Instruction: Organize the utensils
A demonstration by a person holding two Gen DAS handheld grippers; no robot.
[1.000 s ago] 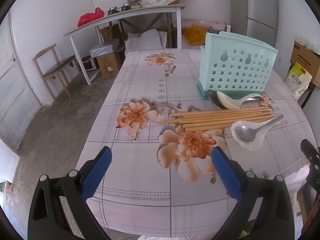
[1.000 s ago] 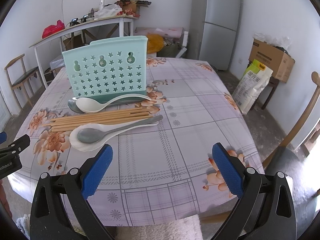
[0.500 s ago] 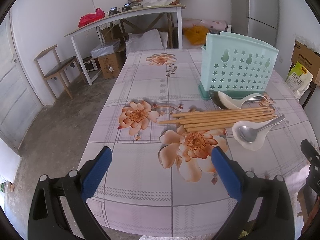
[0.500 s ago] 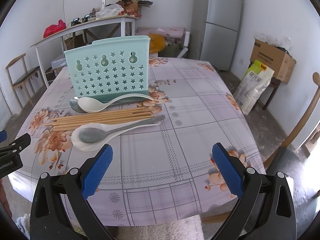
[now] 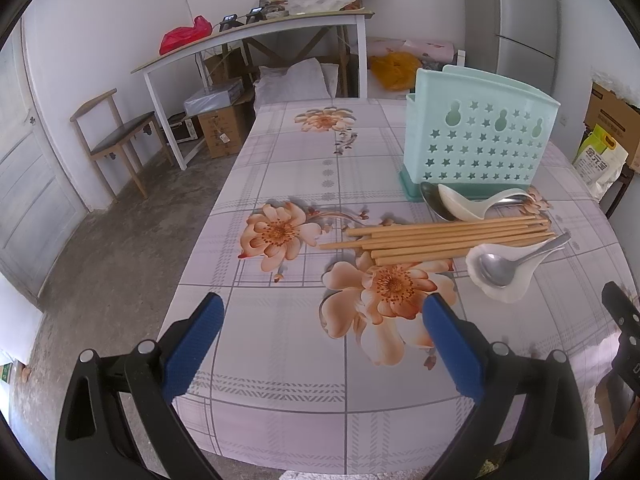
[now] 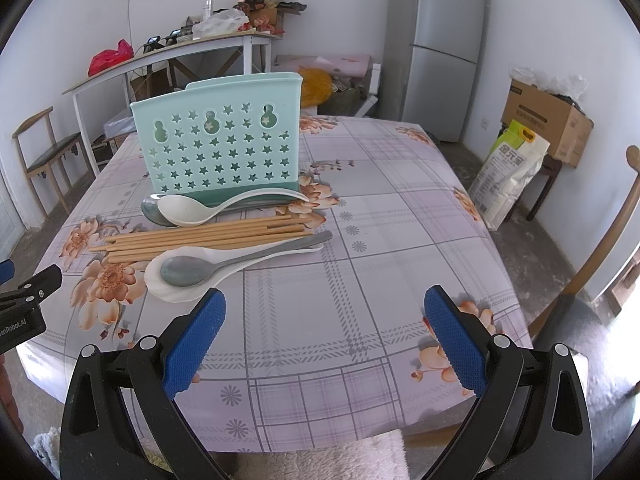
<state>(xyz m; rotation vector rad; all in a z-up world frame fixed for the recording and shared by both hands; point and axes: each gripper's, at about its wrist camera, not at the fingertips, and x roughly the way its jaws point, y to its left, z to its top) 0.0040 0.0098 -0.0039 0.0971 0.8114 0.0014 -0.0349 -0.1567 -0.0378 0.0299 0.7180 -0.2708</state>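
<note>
A mint-green utensil holder [image 5: 478,148] [image 6: 220,144] with star holes stands upright on the floral tablecloth. In front of it lie a white spoon [image 6: 192,210] over a metal spoon [image 6: 150,210], a bundle of wooden chopsticks [image 5: 444,236] [image 6: 204,234], and a metal spoon [image 6: 188,270] resting in a white spoon [image 6: 176,288] [image 5: 500,276]. My left gripper [image 5: 320,320] is open and empty, near the table's front edge, left of the utensils. My right gripper [image 6: 322,316] is open and empty, in front and to the right of them.
The table [image 6: 400,220] has edges close on the near side and right. A wooden chair [image 6: 616,232] stands at the right, another chair [image 5: 116,136] at the left. A white side table [image 5: 260,36], boxes, a bag [image 6: 508,176] and a fridge [image 6: 436,48] line the room.
Both grippers have drifted slightly back and up; the utensils sit a little lower and nearer in view. Nothing on the table has moved.
</note>
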